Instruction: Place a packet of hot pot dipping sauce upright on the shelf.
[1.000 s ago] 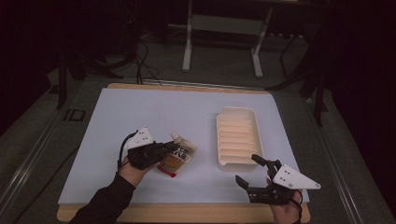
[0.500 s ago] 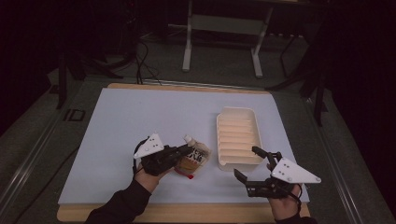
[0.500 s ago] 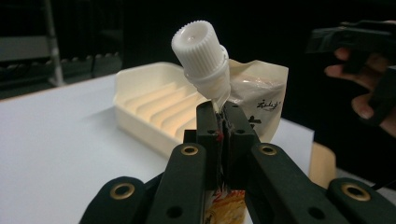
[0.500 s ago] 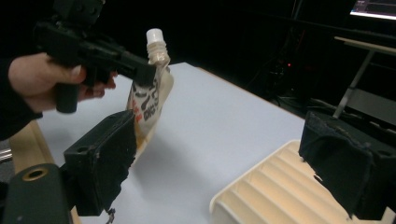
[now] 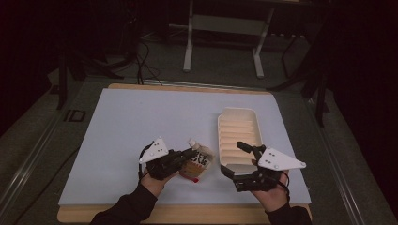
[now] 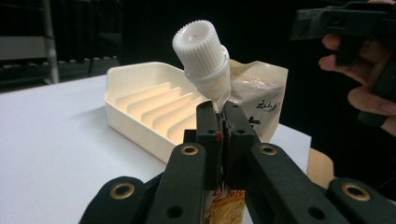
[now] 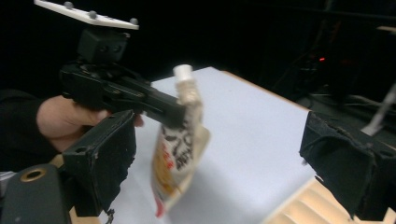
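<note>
Pouch (image 5: 197, 161) count: one, a spouted pouch with a white screw cap (image 6: 201, 44), held off the counter (image 5: 141, 122) in your left gripper (image 5: 187, 154). In the left gripper view the jaws are closed nearly together on the pouch's top edge just below the spout, with the cap rising above the jaw tips and leaning slightly to one side. In the right gripper view the pouch (image 7: 180, 154) hangs with its long axis close to vertical, cap up, bottom edge swinging down toward the counter; the left gripper (image 7: 175, 109) grips it from the side near the neck. Your right gripper (image 5: 241, 159) holds nothing: its two jaws stand wide apart, one at each side of the right gripper view, the pouch between and beyond them, apart from both pads. Tray (image 5: 237, 138) count: one, cream, ribbed, long axis running away from you, lying on the counter just right of the pouch. In the high view your right gripper sits at the tray's near end.
</note>
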A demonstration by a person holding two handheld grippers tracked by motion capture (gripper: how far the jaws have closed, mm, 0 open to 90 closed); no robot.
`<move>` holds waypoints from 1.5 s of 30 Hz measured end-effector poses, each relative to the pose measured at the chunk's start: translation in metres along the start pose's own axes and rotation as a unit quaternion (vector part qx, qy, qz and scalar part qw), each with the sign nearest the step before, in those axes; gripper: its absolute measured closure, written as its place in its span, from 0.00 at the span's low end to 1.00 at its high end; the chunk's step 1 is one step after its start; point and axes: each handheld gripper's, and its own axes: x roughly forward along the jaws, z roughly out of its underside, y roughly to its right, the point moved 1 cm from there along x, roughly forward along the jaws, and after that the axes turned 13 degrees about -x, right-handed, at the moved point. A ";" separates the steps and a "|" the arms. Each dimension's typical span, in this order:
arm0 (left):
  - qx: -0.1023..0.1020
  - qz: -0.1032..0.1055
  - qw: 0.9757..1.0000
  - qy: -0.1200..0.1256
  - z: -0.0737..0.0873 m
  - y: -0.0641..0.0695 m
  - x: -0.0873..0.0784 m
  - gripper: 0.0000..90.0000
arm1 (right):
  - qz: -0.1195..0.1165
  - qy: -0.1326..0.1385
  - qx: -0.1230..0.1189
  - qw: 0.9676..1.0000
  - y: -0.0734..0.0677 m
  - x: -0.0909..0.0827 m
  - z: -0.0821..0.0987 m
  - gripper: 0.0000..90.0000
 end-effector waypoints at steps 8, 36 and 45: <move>-0.003 0.008 1.000 0.021 0.002 0.005 0.000 0.97 | -0.023 -0.017 0.016 0.999 -0.003 0.020 0.003 0.18; 0.006 0.057 0.998 0.014 -0.001 0.015 -0.001 0.96 | -0.111 -0.072 0.020 0.991 -0.001 0.032 0.006 0.97; 0.006 0.076 0.997 0.019 -0.017 0.015 -0.015 0.67 | -0.115 -0.055 0.014 0.992 0.006 0.031 -0.012 0.98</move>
